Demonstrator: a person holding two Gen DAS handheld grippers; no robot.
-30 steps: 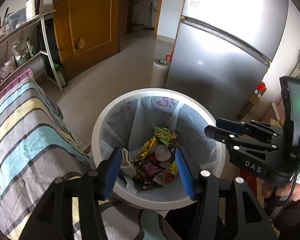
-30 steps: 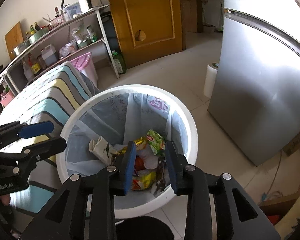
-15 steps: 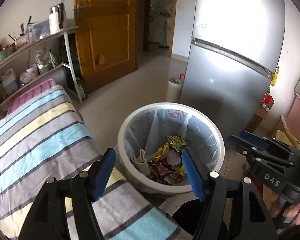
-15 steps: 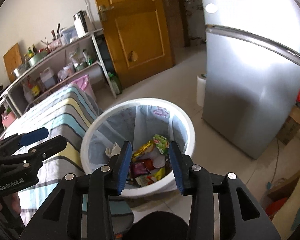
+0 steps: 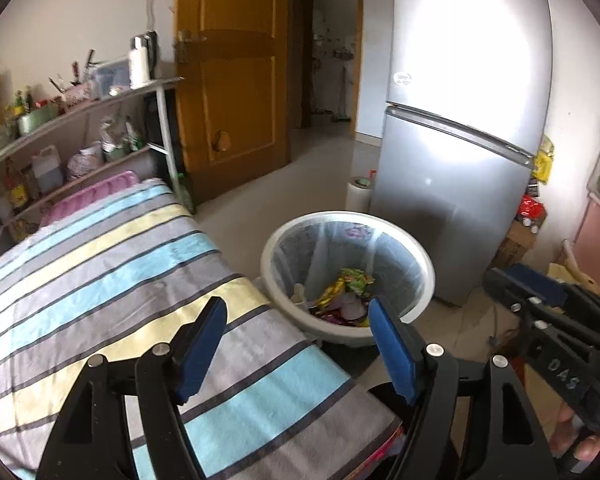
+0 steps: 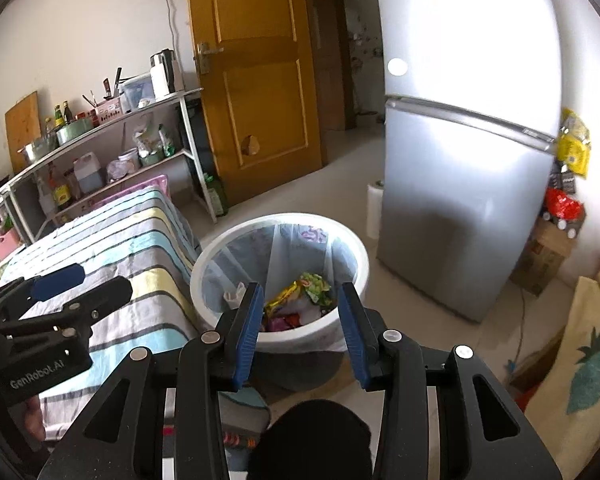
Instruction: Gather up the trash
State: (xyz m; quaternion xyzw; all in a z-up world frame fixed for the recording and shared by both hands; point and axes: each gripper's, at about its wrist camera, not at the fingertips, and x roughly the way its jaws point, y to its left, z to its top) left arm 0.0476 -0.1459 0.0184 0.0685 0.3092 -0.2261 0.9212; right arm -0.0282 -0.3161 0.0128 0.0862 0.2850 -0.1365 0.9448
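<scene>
A white round trash bin [image 5: 278,280] with a clear liner stands on the floor between the striped table and the fridge; it also shows in the right wrist view [image 6: 362,264]. Colourful snack wrappers [image 5: 346,294] and a crumpled white piece lie inside it, seen too in the right wrist view [image 6: 300,300]. My left gripper [image 5: 298,346] is open and empty, raised above the table edge, back from the bin. My right gripper [image 6: 302,326] is open and empty, raised in front of the bin. Each gripper shows in the other's view, the left one [image 6: 60,292] and the right one [image 5: 540,300].
A table with a striped cloth [image 5: 100,280] fills the left. A silver fridge [image 5: 460,140] stands right behind the bin, with a white roll [image 5: 358,196] beside it. A metal shelf rack [image 6: 100,152] with bottles and a brown door [image 6: 260,80] are at the back. Boxes [image 6: 548,252] sit right.
Both grippers have drawn up and back from over the bin, so the bin looks smaller and farther. Both stay open and empty. The trash in the bin has not moved.
</scene>
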